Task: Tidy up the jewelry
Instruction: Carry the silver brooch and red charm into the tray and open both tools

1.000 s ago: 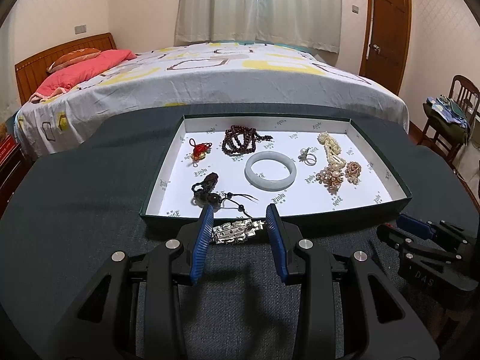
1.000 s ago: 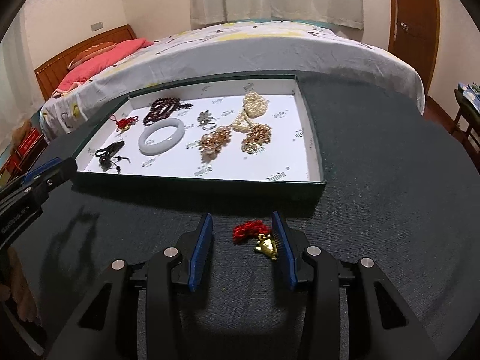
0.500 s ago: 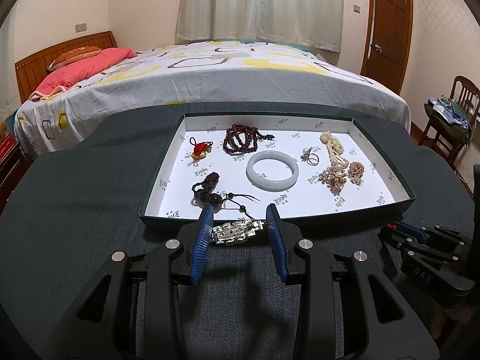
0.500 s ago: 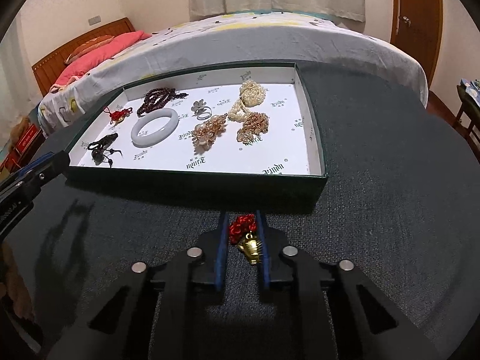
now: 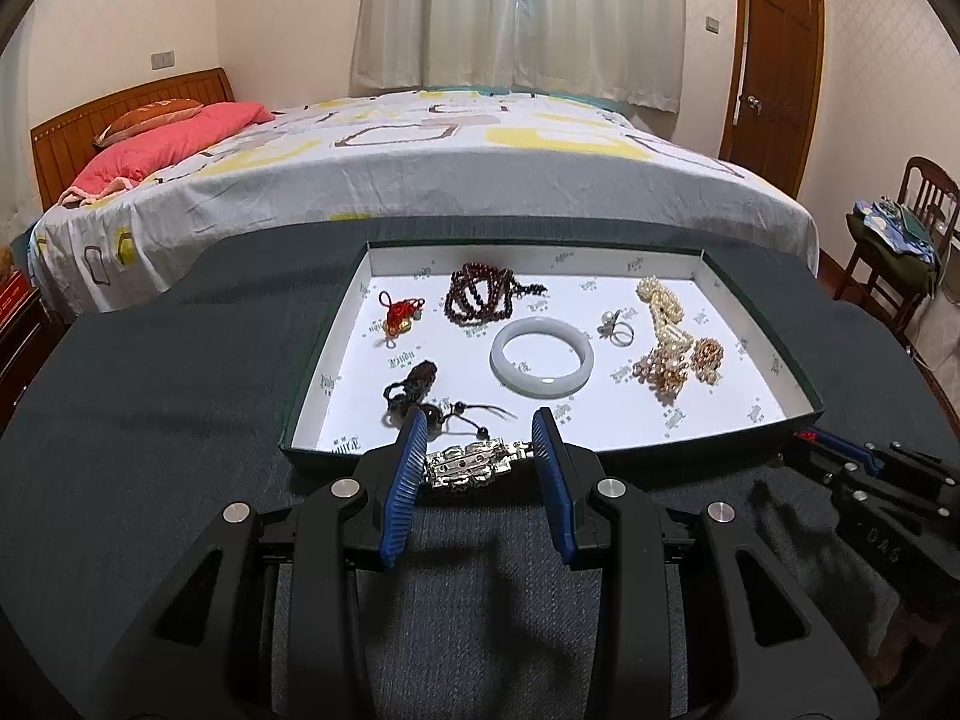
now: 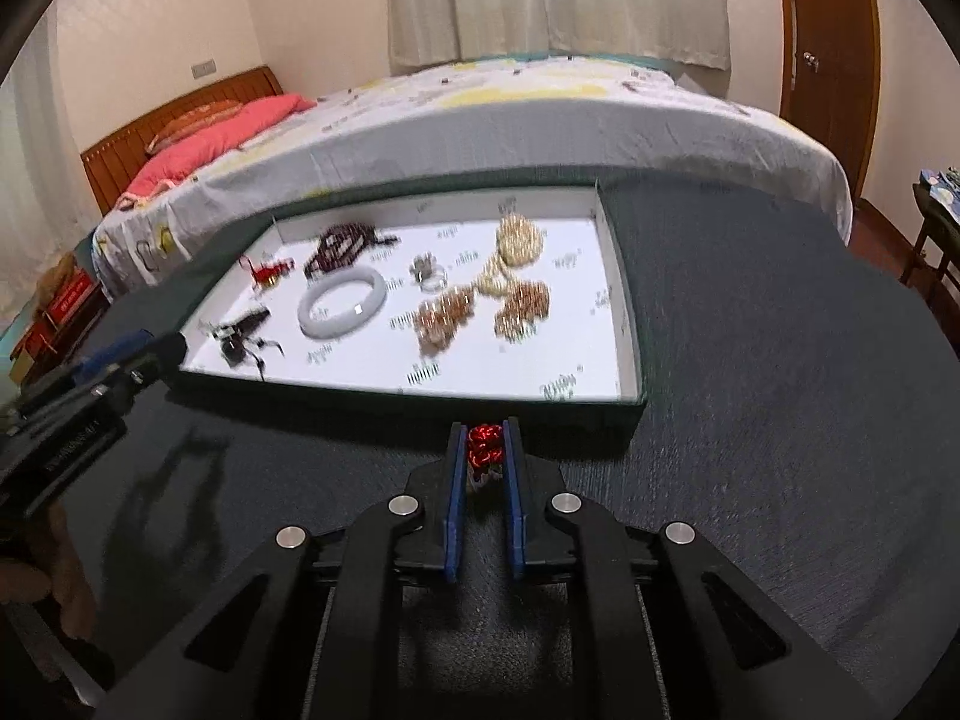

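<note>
Now pickup step: our right gripper [image 6: 485, 456] jaws pinched on red knotted charm [image 6: 483, 449]; next we lift it over shallow white-lined green tray [image 6: 630, 354] ahead. Left gripper [image 5: 478, 441] jaws wide apart, silver link bracelet [image 5: 474, 461] btwn, ungrasped.

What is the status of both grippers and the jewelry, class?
Right gripper shut on red knotted charm. Left gripper open around silver linked bracelet on dark cloth. Green-walled white tray directly ahead; near wall to clear.
</note>
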